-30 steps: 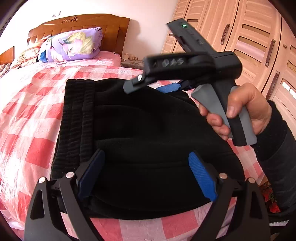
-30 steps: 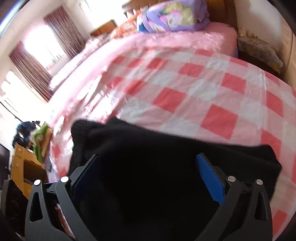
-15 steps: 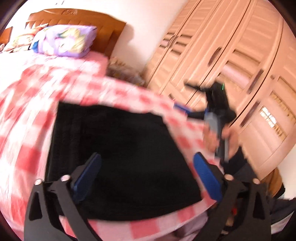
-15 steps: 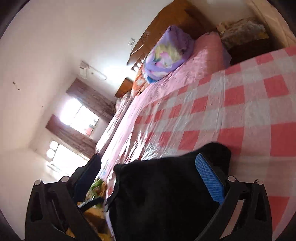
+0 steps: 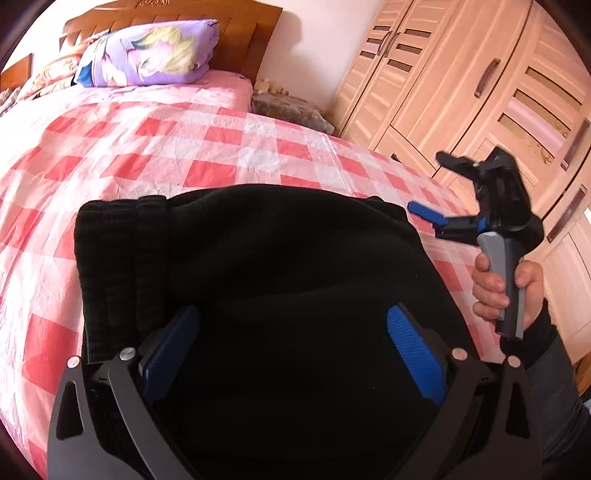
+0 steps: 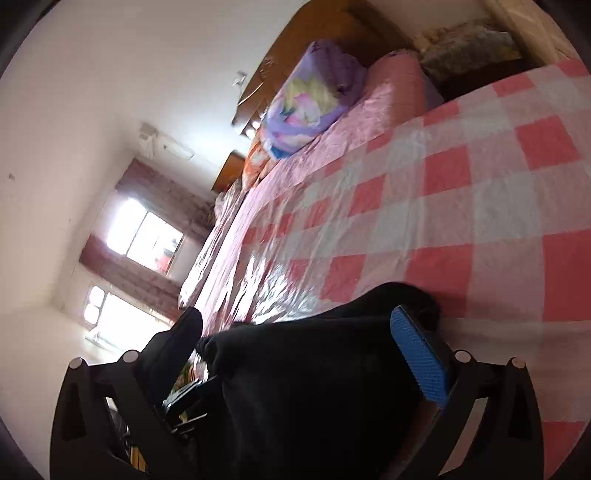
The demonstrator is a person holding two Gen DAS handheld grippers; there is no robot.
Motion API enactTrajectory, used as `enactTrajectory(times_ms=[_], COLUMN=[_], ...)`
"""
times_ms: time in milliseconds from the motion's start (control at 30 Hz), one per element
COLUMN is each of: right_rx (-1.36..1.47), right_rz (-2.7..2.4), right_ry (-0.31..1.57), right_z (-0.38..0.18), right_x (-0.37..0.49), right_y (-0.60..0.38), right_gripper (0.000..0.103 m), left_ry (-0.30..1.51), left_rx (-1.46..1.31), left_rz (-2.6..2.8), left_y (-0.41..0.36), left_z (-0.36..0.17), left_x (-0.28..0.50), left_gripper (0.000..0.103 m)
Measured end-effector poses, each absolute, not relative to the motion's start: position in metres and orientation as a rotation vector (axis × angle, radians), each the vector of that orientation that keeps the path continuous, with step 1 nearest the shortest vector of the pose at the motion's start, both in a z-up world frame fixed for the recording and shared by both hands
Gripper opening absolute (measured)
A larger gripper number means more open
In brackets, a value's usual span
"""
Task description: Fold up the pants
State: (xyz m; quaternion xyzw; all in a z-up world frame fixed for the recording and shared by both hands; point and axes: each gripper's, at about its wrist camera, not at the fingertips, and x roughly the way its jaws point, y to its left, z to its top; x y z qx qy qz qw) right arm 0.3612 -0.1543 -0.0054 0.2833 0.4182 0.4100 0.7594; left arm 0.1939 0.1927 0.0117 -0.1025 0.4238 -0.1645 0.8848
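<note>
The black pants (image 5: pixel 266 280) lie folded into a thick bundle on the bed, on the pink and white checked sheet (image 5: pixel 155 147), with the ribbed waistband (image 5: pixel 118 266) at the left side of the bundle. My left hand-held gripper (image 5: pixel 291 354) hangs over the near part of the pants; its jaws have just been opening and now stand wide apart, the blue pads not pressing the cloth. My right hand-held gripper (image 5: pixel 428 218) is off the right edge of the bundle, in my right hand (image 5: pixel 506 291), and its jaws are apart too, holding nothing. A purple pillow (image 5: pixel 151 55) rests against the wooden headboard (image 5: pixel 236 33), and a pale wooden wardrobe (image 5: pixel 480 81) stands beside the bed.
</note>
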Motion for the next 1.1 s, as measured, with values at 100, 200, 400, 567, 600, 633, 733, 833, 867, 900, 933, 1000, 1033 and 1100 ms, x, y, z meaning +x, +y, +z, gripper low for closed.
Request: enactTrajectory(times_ms=[100,200,400,567,600,633,733,833,867,900,933,1000,1033,1100], right_rx=[0.46,0.493,0.479,0.223,0.244,0.303,0.457,0.465,0.483,0.472,0.44,0.377,0.375,0.404], right_rz=[0.893,0.869,0.755,0.73,0.712,0.725,0.667,0.642,0.673,0.678,0.669,0.635,0.61,0.561], right_ry=[0.944,0.966,0.84,1.012,1.027,1.014,0.959,0.914,0.96,0.996,1.023,1.01,1.014,1.007], right_z=[-0.007,-0.026,0.016,-0.014,-0.026,-0.027,-0.011,-0.004,-0.011,-0.019,-0.026,-0.034,-0.033,-0.031], right_x=[0.354,0.364,0.335,0.318,0.328,0.334,0.334,0.319,0.319,0.322,0.331,0.341,0.348,0.368], right_y=[-0.122,-0.121,-0.136,-0.097,-0.1,-0.104,-0.123,-0.133,-0.131,-0.128,-0.132,-0.121,-0.118,-0.125], right_gripper=[0.099,0.098,0.099,0.099,0.099,0.099,0.099,0.099,0.099,0.099,0.099,0.099,0.099,0.099], left_ry=[0.881,0.874,0.845,0.794,0.79,0.791,0.799,0.79,0.782,0.777,0.775,0.772,0.773,0.775], left_rx=[-0.196,-0.198,-0.232,-0.203,-0.19,-0.178,-0.152,-0.202,-0.224,-0.233,-0.233,-0.207,-0.182,-0.114], left_rz=[-0.329,-0.343,-0.353,-0.279,-0.276,-0.275,-0.275,-0.3,-0.311,-0.314,-0.311,-0.29,-0.275,-0.248], left_y=[0.19,0.189,0.196,0.196,0.196,0.195,0.195,0.204,0.208,0.208,0.208,0.203,0.2,0.191], left_z=[0.01,0.01,0.017,0.024,0.022,0.02,0.018,0.018,0.017,0.015,0.015,0.013,0.012,0.01], left_x=[0.195,0.195,0.182,0.154,0.152,0.151,0.152,0.151,0.15,0.151,0.151,0.151,0.152,0.151], left_gripper=[0.101,0.101,0.101,0.101,0.101,0.101,0.101,0.101,0.101,0.101,0.101,0.101,0.101,0.101])
